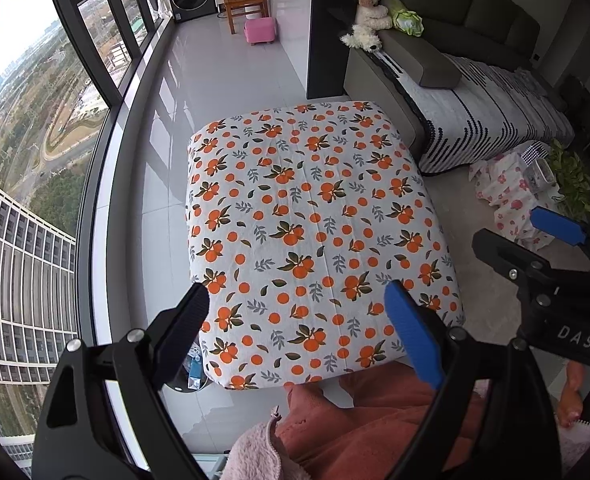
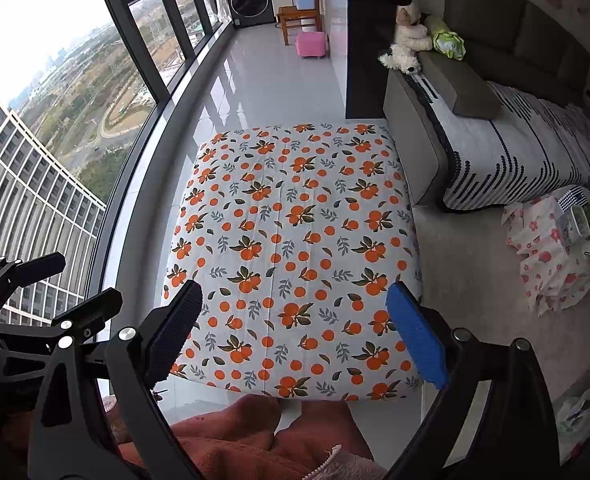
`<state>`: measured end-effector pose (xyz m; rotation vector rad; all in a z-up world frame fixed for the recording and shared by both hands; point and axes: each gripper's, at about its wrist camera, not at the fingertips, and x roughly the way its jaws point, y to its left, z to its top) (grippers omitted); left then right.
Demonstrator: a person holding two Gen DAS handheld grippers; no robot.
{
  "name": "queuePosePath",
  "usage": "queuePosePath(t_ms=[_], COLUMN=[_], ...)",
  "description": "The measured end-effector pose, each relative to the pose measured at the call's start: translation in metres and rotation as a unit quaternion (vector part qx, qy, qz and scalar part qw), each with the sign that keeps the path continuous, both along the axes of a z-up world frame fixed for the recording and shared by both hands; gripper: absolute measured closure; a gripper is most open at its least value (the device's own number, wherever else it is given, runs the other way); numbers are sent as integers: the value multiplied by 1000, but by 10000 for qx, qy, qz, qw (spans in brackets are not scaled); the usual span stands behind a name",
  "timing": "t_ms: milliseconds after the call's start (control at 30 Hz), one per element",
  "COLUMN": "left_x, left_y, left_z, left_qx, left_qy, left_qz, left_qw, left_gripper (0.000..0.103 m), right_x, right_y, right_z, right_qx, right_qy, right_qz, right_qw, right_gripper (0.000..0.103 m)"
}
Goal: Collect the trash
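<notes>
A low table under an orange-fruit print cloth (image 1: 315, 220) (image 2: 295, 240) lies straight ahead, and nothing rests on its top. My left gripper (image 1: 297, 292) hovers open over its near edge, holding nothing. Beside it, my right gripper (image 2: 295, 292) is also open with nothing in it. Each shows in the other's view: right gripper (image 1: 509, 226), left gripper (image 2: 89, 278). A round container with blue and white packets (image 1: 194, 366) sits on the floor at the table's near-left corner, partly hidden by my black finger. A crumpled white plastic bag (image 2: 575, 408) lies on the floor at the right.
A tall window wall (image 1: 95, 80) runs along the left. A grey sofa with a striped throw (image 2: 515, 152) and plush toys (image 2: 409, 36) stands at the right. A floral-cloth stand (image 2: 547, 260) with a plant is nearer. A person's legs in reddish fleece (image 2: 235, 436) are below.
</notes>
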<state>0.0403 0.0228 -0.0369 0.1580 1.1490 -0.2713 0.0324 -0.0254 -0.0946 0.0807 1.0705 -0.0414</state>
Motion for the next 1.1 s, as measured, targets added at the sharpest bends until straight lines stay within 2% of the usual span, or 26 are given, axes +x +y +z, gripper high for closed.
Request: queuePosePath(t_ms=[267,1100], left_x=[1,-1], left_y=[1,5], left_z=[-1,-4], left_qx=[126,141], left_qy=[-63,-80], left_qz=[66,76], left_qw=[9999,9998], left_gripper=[14,14], right_x=[0,-2], right_y=[0,0], right_z=[-1,-1], right_qx=[3,12], right_qy=[1,-7], right_qz=[3,-5], right_qw=[10000,10000], right_gripper=[13,13])
